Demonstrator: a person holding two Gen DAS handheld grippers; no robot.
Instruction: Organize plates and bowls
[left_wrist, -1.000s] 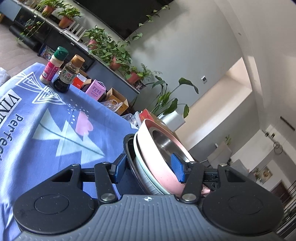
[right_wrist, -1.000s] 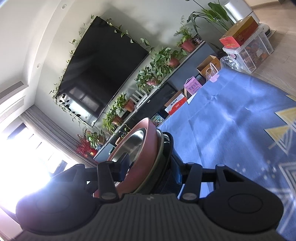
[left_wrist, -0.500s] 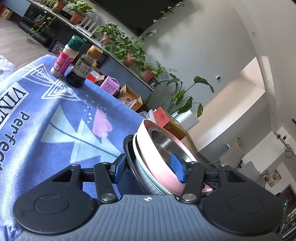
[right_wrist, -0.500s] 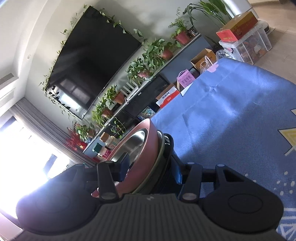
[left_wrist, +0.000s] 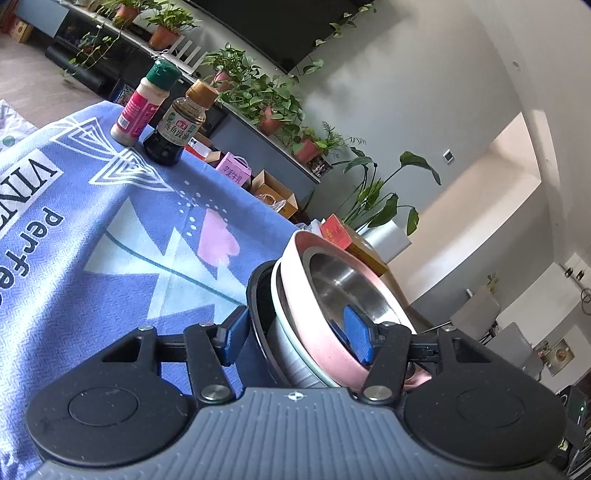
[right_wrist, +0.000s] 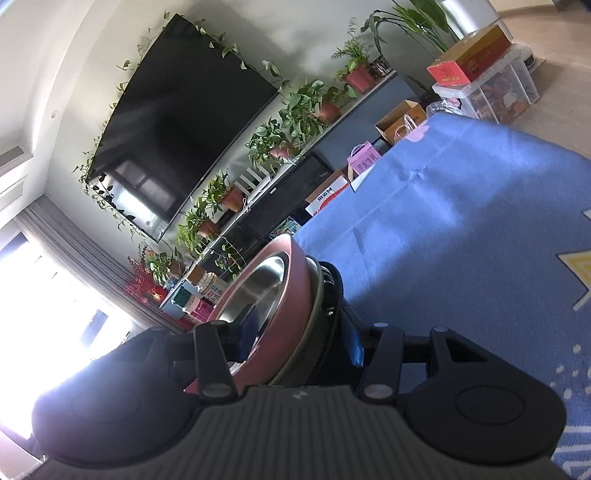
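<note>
A tilted stack of dishes hangs just above the blue tablecloth (left_wrist: 92, 258), held from both sides. The pink bowl (left_wrist: 306, 317) with a steel inside sits on top. Under it come a white bowl (left_wrist: 291, 356) and a black dish (left_wrist: 258, 295). My left gripper (left_wrist: 295, 336) is shut on the stack, one blue pad inside the pink bowl and the other against the black dish. My right gripper (right_wrist: 301, 334) grips the same stack from the opposite side. Its pads clamp the pink bowl (right_wrist: 291, 295) and the black dish (right_wrist: 332, 291).
A green-capped spice bottle (left_wrist: 136, 107) and a soy sauce bottle (left_wrist: 177, 125) stand at the cloth's far corner. Past the far table edge are cardboard boxes (left_wrist: 273, 192), a plant shelf and a wall television (right_wrist: 184, 122). A storage bin (right_wrist: 491, 88) stands on the floor.
Both grippers have sunk a little toward the tablecloth with the stack still clamped between them. The grip looks the same.
</note>
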